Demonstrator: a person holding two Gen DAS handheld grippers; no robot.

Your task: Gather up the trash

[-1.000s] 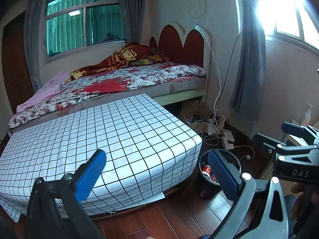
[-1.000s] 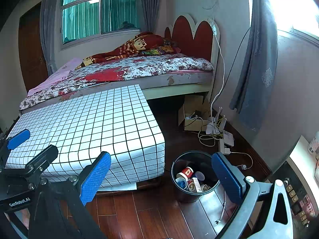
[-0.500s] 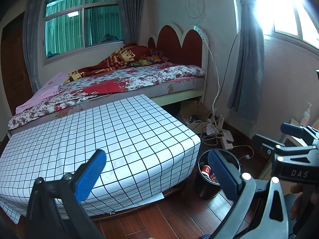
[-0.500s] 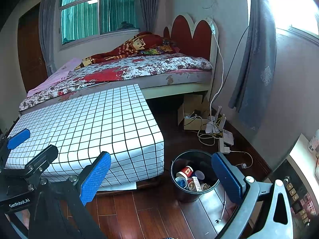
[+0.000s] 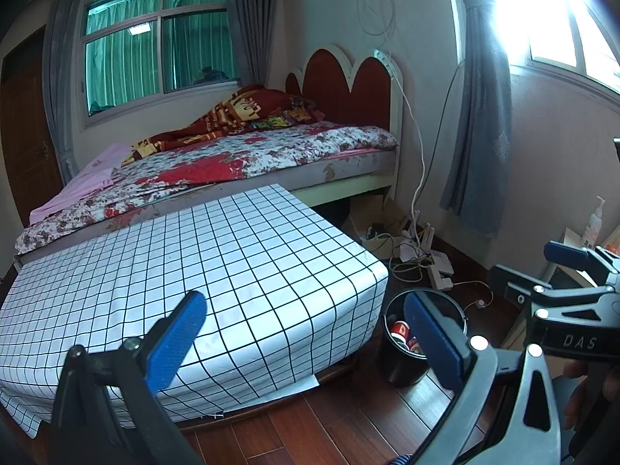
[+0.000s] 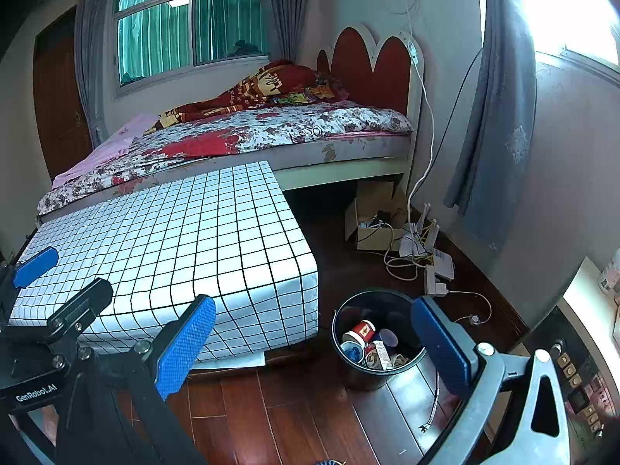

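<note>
A: Where's the trash right now?

B: In the black bin (image 6: 372, 343) on the wooden floor (image 6: 294, 418), just off the corner of the bench (image 6: 166, 240) with the checked cover. From my right wrist view I can see a red and white paper cup (image 6: 360, 331), a blue scrap and some wrappers lying inside it. The bench top itself looks bare to me.

A: And your fingers?

B: Both pairs are spread wide and carry nothing. My right gripper (image 6: 314, 343) has the bin showing between its blue pads; my left gripper (image 5: 306, 341) looks over the bench corner, with the bin (image 5: 403, 348) partly hidden behind its right finger (image 5: 430, 341).

A: So what's left to do?

B: My guess is that the picking up is done, or nearly. I can't see any loose piece on the bench or the floor, though the space under the bed (image 6: 248, 131) is too dark to tell.

A: What could go wrong from here?

B: The bin stands free on smooth boards, so if I swing either gripper low I could catch its rim and tip it, and the cup and wrappers would spill back out. There's also a tangle of white cables (image 6: 403, 259) and a power strip (image 6: 436, 275) on the floor near the bin; a careless reach there could snag a lead. And my two grippers are held near each other, so a quick turn might knock them together.
</note>
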